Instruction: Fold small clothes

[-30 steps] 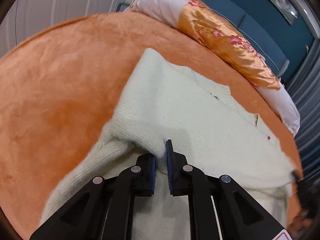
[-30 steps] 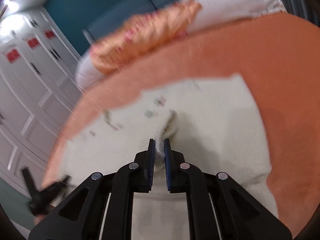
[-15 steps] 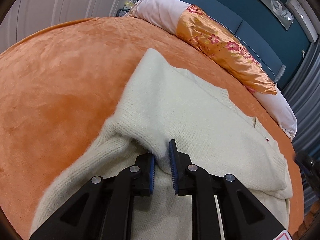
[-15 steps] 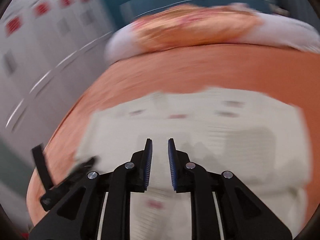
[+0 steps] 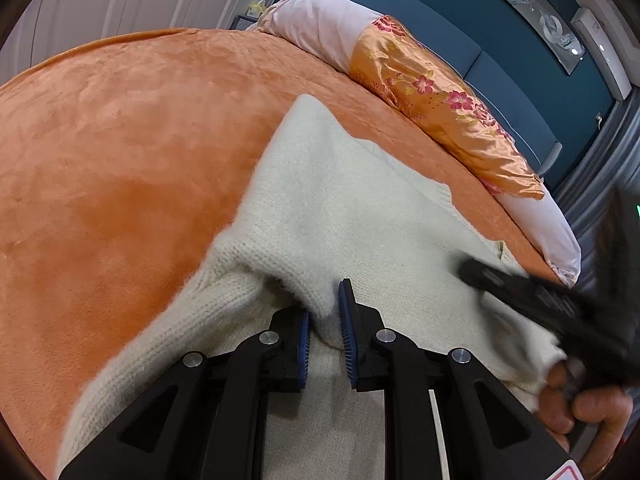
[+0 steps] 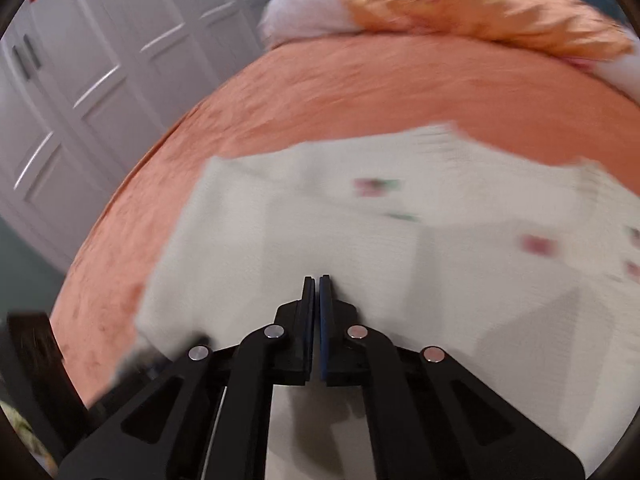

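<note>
A cream knitted sweater (image 5: 360,216) lies folded on the orange bed cover (image 5: 120,152). My left gripper (image 5: 325,312) holds a raised fold of the sweater between its blue pads, jaws a little apart around the thick knit. In the right wrist view, which is blurred, the sweater (image 6: 360,232) shows small pink flower motifs. My right gripper (image 6: 318,292) is shut and empty just above the cloth. It also shows as a dark blur at the right of the left wrist view (image 5: 532,292).
An orange flowered pillow (image 5: 440,104) on a white bolster (image 5: 320,28) lies along the bed's far edge, before a blue headboard (image 5: 500,60). White wardrobe doors (image 6: 100,80) stand to the left. A dark object (image 6: 32,344) sits at the bed's lower left.
My right gripper let go of the sweater, opened, swung left, and is now shut and empty. My left gripper keeps its fold, its jaws a little wider.
</note>
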The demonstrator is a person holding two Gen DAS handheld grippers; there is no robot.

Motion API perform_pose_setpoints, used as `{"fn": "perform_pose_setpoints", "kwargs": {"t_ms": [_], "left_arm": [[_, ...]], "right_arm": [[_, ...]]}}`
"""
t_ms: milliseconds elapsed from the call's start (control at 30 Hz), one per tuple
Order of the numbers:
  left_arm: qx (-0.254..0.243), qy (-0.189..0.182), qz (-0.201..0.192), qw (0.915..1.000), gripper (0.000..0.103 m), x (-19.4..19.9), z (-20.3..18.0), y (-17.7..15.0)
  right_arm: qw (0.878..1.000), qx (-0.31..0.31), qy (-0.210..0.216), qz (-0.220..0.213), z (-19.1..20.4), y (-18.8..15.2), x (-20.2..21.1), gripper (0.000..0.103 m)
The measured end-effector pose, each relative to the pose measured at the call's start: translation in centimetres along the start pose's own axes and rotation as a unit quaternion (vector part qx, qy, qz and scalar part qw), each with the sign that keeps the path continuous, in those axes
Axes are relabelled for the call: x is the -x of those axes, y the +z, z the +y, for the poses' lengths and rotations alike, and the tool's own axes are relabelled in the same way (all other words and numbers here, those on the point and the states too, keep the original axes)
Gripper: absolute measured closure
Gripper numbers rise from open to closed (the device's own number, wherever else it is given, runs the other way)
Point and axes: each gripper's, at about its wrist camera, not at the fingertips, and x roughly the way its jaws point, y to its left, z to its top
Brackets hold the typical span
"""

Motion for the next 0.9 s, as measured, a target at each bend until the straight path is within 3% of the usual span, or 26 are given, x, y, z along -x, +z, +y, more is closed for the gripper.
{"fn": "perform_pose_setpoints", "kwargs": {"t_ms": [100, 167, 267, 300, 333, 400, 500, 567, 600, 633, 667, 733, 800, 867, 900], "left_arm": [[-0.002, 0.001, 0.000, 1.0000, 0.086, 0.0, 0.0, 0.0], [-0.004, 0.004, 0.001, 1.0000, 0.086, 0.0, 0.0, 0.0], [-0.007, 0.010, 0.002, 0.9999, 0.086, -0.1, -0.2, 0.0], [-0.007, 0.012, 0.003, 0.9999, 0.086, -0.1, -0.2, 0.0], [-0.007, 0.014, 0.005, 0.9999, 0.086, -0.1, -0.4, 0.1], [-0.008, 0.021, 0.014, 0.9996, 0.086, 0.0, -0.7, 0.5], [-0.008, 0.040, 0.031, 0.9987, 0.085, 0.0, -1.3, 1.3], [-0.006, 0.061, 0.041, 0.9973, 0.086, 0.1, -1.7, 1.7], [-0.013, 0.081, 0.043, 0.9957, 0.091, 0.2, -2.2, 2.1], [-0.022, 0.097, 0.037, 0.9944, 0.092, 0.4, -2.7, 2.5], [-0.033, 0.106, 0.032, 0.9933, 0.092, 0.6, -3.1, 2.8], [-0.066, 0.120, 0.041, 0.9898, 0.092, 0.0, -3.9, 3.1], [-0.093, 0.132, 0.063, 0.9848, 0.092, -1.2, -4.0, 2.8], [-0.117, 0.144, 0.060, 0.9808, 0.090, -1.7, -4.2, 2.3], [-0.134, 0.153, 0.054, 0.9777, 0.090, -1.7, -4.5, 2.0]], "right_arm": [[0.998, -0.059, -0.024, -0.027, -6.9, -2.0, 4.4, 0.103], [0.991, -0.095, -0.090, -0.036, -11.4, -3.9, 7.9, 0.103], [0.984, -0.125, -0.118, -0.049, -13.5, -5.7, 11.6, 0.100], [0.983, -0.122, -0.129, -0.052, -13.3, -5.9, 12.4, 0.087], [0.983, -0.121, -0.130, -0.052, -13.1, -6.0, 12.7, 0.063], [0.984, -0.127, -0.112, -0.055, -12.7, -5.9, 12.7, 0.044], [0.983, -0.159, -0.079, -0.036, -14.0, -5.4, 11.0, 0.045], [0.981, -0.167, -0.096, -0.026, -14.1, -4.5, 10.1, 0.070], [0.981, -0.162, -0.101, -0.034, -14.0, -4.1, 10.6, 0.097], [0.982, -0.163, -0.080, -0.053, -13.8, -3.6, 11.5, 0.096], [0.980, -0.165, -0.050, -0.103, -13.3, -3.0, 13.7, 0.096], [0.978, -0.144, -0.049, -0.146, -12.7, -2.8, 15.9, 0.097], [0.980, -0.138, -0.072, -0.124, -13.4, -3.5, 14.6, 0.097], [0.983, -0.141, -0.111, -0.041, -15.0, -5.2, 10.1, 0.097], [0.983, -0.141, -0.107, -0.052, -15.1, -5.9, 9.9, 0.097]]}}
